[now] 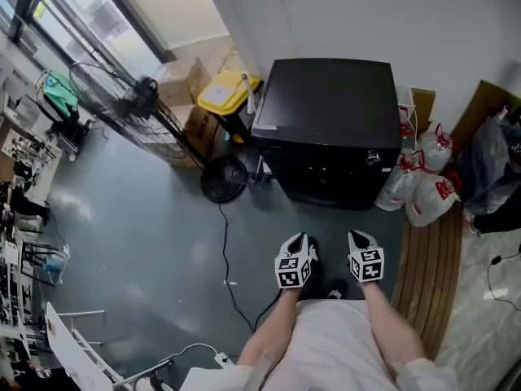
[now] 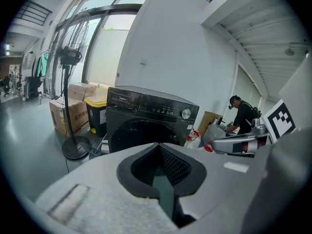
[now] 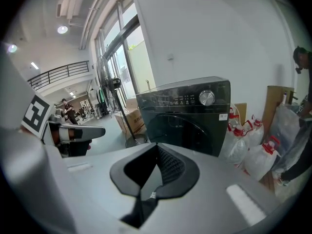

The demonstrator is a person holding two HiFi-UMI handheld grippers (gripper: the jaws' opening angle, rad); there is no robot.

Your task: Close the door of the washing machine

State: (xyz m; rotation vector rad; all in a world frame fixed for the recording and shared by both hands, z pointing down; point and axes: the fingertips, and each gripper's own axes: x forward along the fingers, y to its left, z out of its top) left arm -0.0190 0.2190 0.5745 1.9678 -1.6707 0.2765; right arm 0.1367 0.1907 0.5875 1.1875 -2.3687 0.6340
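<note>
The washing machine [image 1: 330, 129] stood against the wall, its round door [image 3: 181, 130] seemingly flush with the front already. So the left tool [image 1: 302, 239] and right tool [image 1: 358, 236] hung back by the person, well apart from it, jaws pressed together on nothing.

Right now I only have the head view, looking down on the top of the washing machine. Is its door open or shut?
Observer: Shut, as far as I can tell: in the right gripper view the round door lies flush with the front of the washing machine.
Operator: Are my claws holding anything?
Observer: The left claw is shut, nothing between its jaws.
Operator: And the right?
Observer: The right claw is shut too, and empty.
</note>
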